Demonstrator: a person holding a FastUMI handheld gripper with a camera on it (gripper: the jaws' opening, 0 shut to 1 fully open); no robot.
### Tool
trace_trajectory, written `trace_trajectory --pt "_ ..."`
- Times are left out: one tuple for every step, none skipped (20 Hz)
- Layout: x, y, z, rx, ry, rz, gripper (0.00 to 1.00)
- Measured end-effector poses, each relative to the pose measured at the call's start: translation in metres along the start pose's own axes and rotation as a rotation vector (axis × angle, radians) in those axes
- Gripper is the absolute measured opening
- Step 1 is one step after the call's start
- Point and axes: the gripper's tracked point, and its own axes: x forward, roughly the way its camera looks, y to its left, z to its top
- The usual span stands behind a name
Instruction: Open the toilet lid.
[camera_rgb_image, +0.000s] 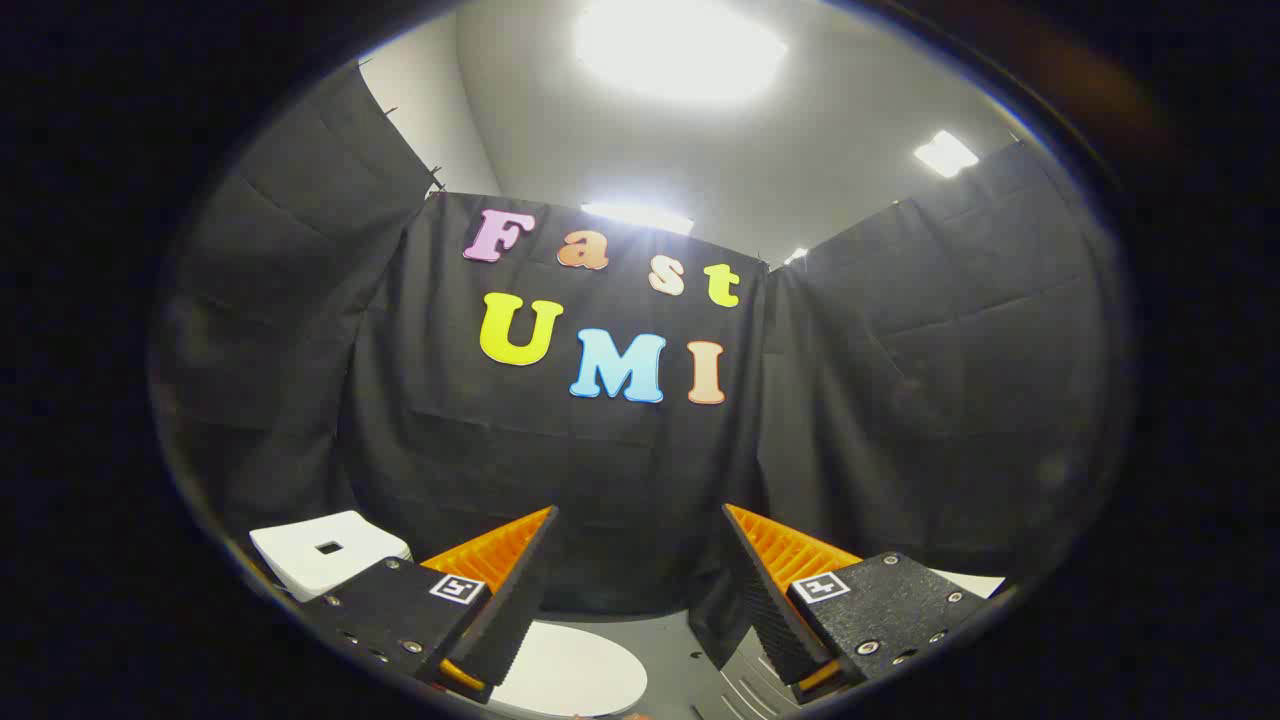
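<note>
My gripper (640, 530) is held high and points at the black cloth wall, its two fingers wide apart with nothing between them. Low between the fingers shows a white rounded lid (575, 670), the toilet lid, lying flat and closed; the left finger covers part of it. Beyond the left finger stands a white box-shaped piece (325, 550) with a small dark square on top, likely the toilet tank.
Black cloth walls close in the booth at the back and on both sides. A grey floor (675, 640) shows beside the lid. A strip of white surface (975, 582) peeks out behind the right finger. Ceiling lights shine above.
</note>
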Motion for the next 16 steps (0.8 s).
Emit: trace_trajectory --pt "0.000 -0.001 0.000 -0.003 -0.003 0.001 0.95" --pt "0.001 -0.001 0.001 -0.005 -0.005 0.001 0.95" --pt "0.001 -0.001 0.000 -0.006 -0.005 0.001 0.95" --pt "0.001 -0.001 0.000 -0.006 -0.004 0.001 0.95" --pt "0.001 -0.002 -0.001 -0.006 -0.002 0.001 0.95" --pt "0.001 -0.002 -0.001 -0.005 -0.002 0.001 0.95" --pt "0.001 -0.001 -0.003 0.000 0.000 0.003 0.95" --pt "0.002 0.000 -0.003 0.010 0.000 0.009 0.95" --pt "0.003 0.002 -0.003 0.023 -0.001 0.017 0.95" --pt "0.003 0.005 -0.004 0.033 -0.001 0.026 0.95" --pt "0.004 0.007 -0.005 0.036 -0.002 0.034 0.95" --pt "0.005 0.009 -0.006 0.033 -0.001 0.040 0.95" --pt "0.006 0.010 -0.008 0.029 0.001 0.044 0.95" --pt "0.007 0.011 -0.011 0.030 0.007 0.047 0.95" --pt "0.008 0.013 -0.016 0.040 0.014 0.049 0.95" --pt "0.009 0.016 -0.020 0.060 0.022 0.053 0.95"
